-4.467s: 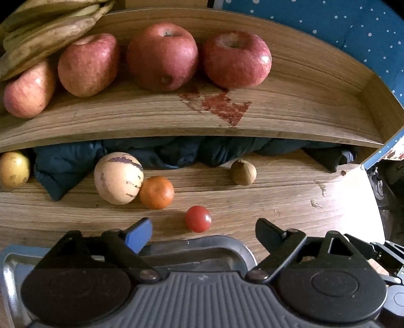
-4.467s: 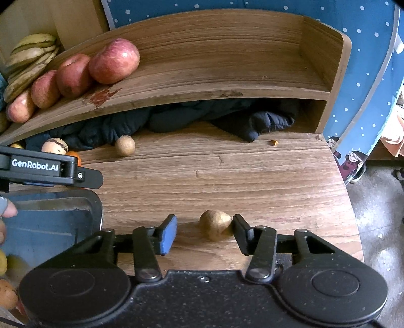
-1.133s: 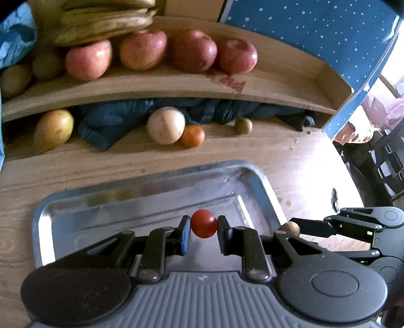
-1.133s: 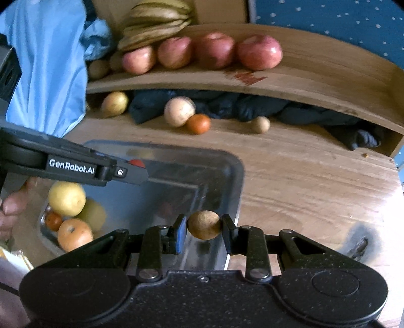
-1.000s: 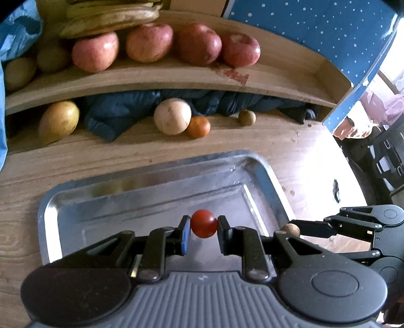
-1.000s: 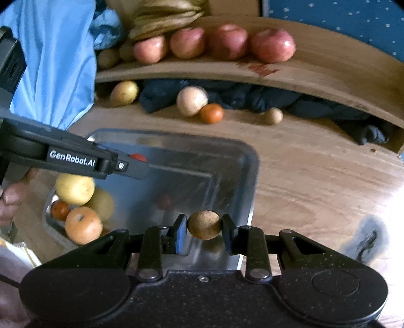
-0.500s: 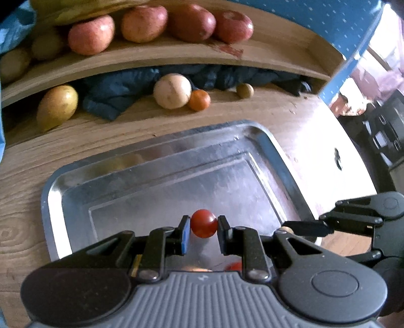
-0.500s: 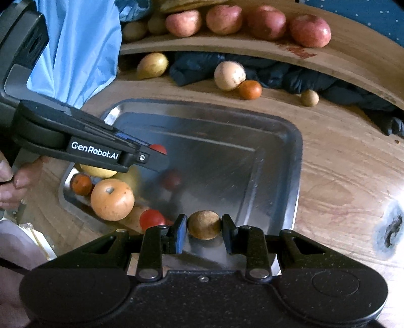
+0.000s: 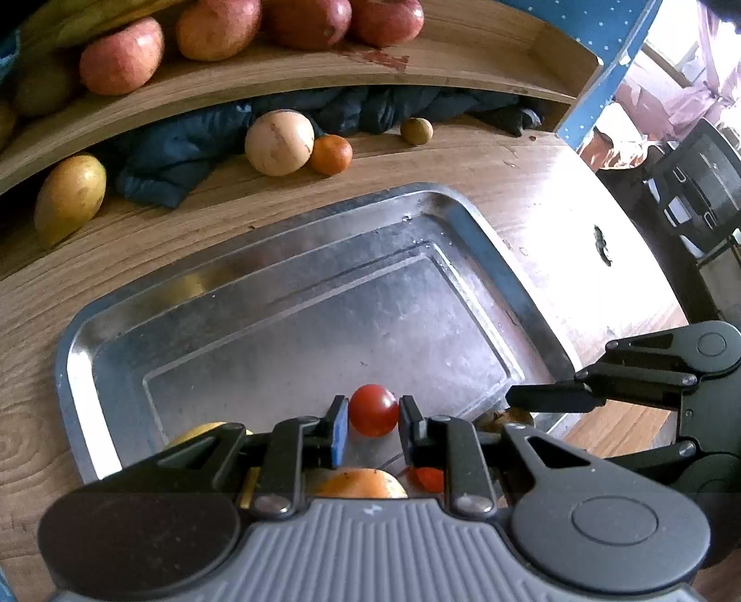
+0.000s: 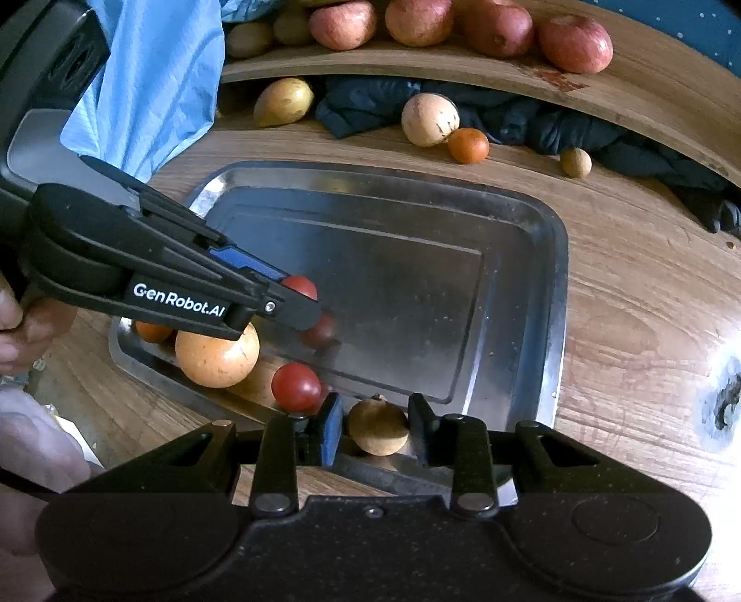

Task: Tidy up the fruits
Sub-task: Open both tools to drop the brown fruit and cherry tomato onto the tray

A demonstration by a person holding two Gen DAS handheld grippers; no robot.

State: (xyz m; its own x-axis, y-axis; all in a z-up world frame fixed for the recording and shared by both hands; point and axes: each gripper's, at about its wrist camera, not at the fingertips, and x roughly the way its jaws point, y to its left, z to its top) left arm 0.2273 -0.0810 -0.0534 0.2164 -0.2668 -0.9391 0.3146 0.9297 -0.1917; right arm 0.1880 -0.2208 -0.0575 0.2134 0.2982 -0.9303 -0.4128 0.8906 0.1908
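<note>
A wooden desk [image 10: 625, 287] is seen carrying a metal tray [image 10: 558, 296] at its middle. Toward twelve o'clock of the tray, a pale round fruit [image 10: 430, 119] and an orange [image 10: 468, 145] lie touching; a small brown fruit [image 10: 575, 162] sits toward one o'clock, a yellow mango [image 10: 282, 101] toward eleven. Dark cloth [image 10: 546, 125] is bunched under a shelf [image 10: 648, 88] bearing apples [image 10: 574, 44].
</note>
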